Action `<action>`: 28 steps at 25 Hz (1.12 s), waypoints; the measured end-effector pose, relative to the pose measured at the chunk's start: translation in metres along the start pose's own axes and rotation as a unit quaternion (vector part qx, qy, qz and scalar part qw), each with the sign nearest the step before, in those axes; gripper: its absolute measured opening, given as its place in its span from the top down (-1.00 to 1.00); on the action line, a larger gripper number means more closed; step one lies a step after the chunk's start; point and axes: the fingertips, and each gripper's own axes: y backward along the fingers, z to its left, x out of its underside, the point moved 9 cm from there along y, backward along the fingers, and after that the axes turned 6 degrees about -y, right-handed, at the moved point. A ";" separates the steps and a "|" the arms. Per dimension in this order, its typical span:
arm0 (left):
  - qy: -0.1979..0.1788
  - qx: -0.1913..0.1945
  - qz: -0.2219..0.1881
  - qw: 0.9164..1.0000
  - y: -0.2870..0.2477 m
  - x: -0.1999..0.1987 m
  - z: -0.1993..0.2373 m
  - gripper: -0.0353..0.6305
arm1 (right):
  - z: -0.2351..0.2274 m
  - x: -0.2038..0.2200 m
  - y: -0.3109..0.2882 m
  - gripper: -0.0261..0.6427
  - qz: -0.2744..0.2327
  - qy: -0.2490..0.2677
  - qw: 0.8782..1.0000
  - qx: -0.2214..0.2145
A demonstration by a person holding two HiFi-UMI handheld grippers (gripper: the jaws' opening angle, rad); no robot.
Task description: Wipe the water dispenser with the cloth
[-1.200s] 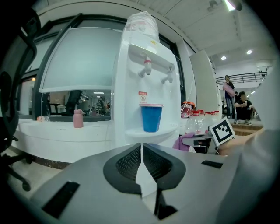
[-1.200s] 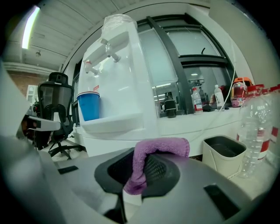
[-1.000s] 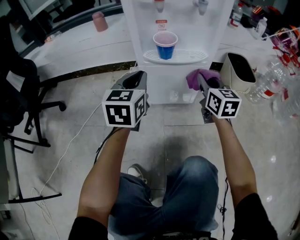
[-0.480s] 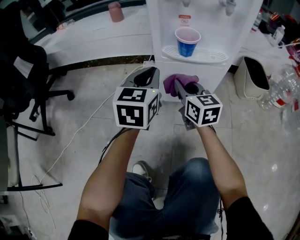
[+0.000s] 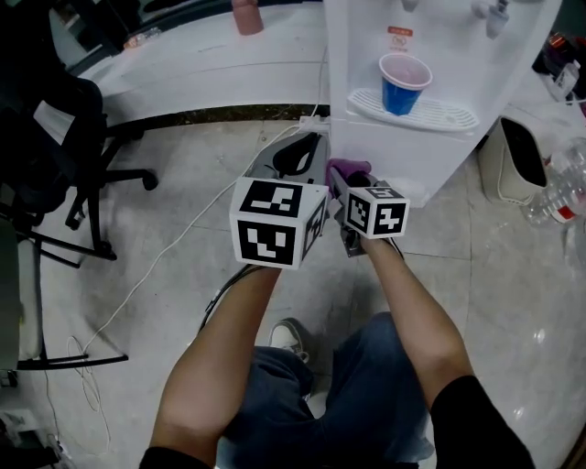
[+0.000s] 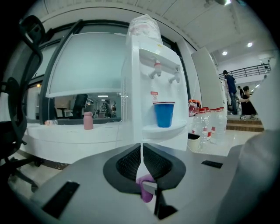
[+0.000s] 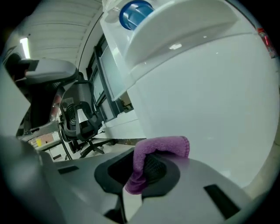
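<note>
The pale tiled floor (image 5: 183, 366) carries the white water dispenser (image 5: 430, 151). Just right of the dispenser stands a white bin (image 5: 520, 176), with clear bottles (image 5: 551, 197) beyond it. Left of the dispenser, a white cable (image 5: 165, 259) trails across the tiles near a black office chair (image 5: 55, 137). Behind the dispenser's left side runs a white worktop (image 5: 201, 64) bearing a pink tumbler (image 5: 245, 16).

I'm in blue jeans (image 5: 366, 394), a black short-sleeved top (image 5: 481, 412) and a pale grey shoe (image 5: 288, 336), all toward 6 o'clock in the head view. My left gripper (image 5: 298, 156) and right gripper (image 5: 352, 180) are grey shells with black ribbed fingers (image 6: 129, 164). Each carries a white cube (image 5: 275, 223) printed with black square markers. A black cable (image 5: 215, 293) trails from the left one.
</note>
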 end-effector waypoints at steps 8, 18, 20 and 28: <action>0.008 0.009 -0.003 1.000 -0.004 0.000 0.004 0.78 | -0.018 0.007 -0.011 0.78 0.008 -0.028 0.999 0.015; 0.003 0.030 -0.006 1.000 -0.016 -0.003 -0.013 0.78 | -0.051 0.007 0.023 0.78 0.009 -0.013 0.999 0.050; 0.000 0.037 -0.008 0.999 -0.020 -0.005 -0.018 0.78 | -0.063 0.007 0.034 0.78 0.009 -0.011 0.998 0.063; -0.002 0.064 -0.012 0.998 -0.039 -0.011 -0.045 0.78 | -0.110 -0.003 0.081 0.78 -0.007 -0.013 0.993 0.117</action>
